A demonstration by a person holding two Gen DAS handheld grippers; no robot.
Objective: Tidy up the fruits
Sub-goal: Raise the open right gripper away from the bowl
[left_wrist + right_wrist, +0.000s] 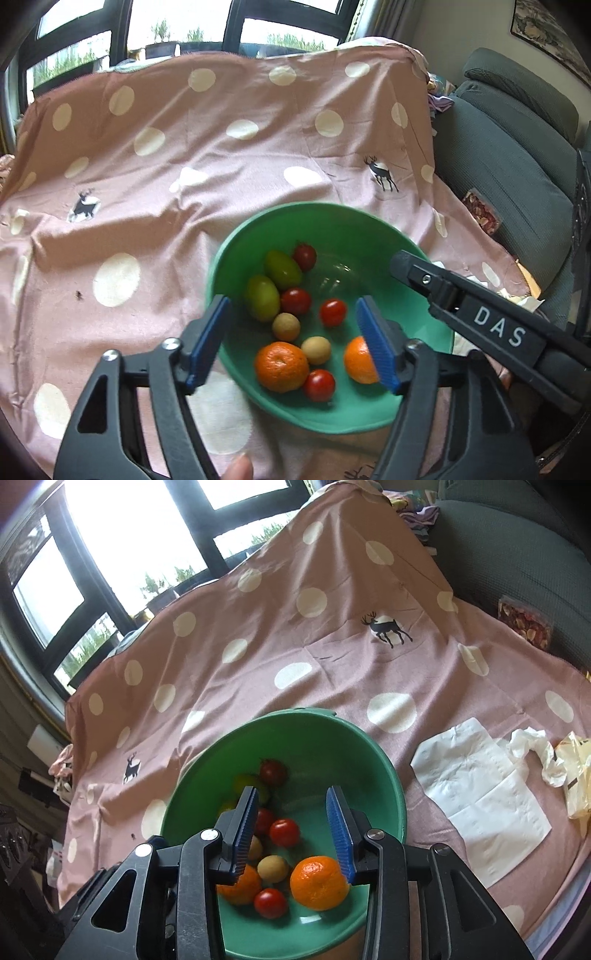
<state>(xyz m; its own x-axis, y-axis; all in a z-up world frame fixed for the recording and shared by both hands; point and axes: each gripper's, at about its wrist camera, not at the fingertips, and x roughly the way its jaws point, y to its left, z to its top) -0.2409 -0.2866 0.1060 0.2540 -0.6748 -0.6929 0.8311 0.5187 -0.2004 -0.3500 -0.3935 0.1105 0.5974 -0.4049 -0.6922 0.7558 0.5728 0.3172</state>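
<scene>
We hover both grippers over the green bowl [332, 225] holding the fruits; left gripper [295, 339] jaws wide, right gripper [291, 830] jaws narrower, both empty; next we likely withdraw or seek leftovers.

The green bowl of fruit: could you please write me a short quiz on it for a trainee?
1. True or false: the green bowl stands on a pink cloth with white dots.
2. How many mandarins lie in the bowl?
3. Over the bowl, the left gripper is: A) open, with nothing pressed between its pads; B) shut on a cherry tomato; C) shut on the bowl's rim.

Key: 1 true; 2 two; 3 A.
</scene>
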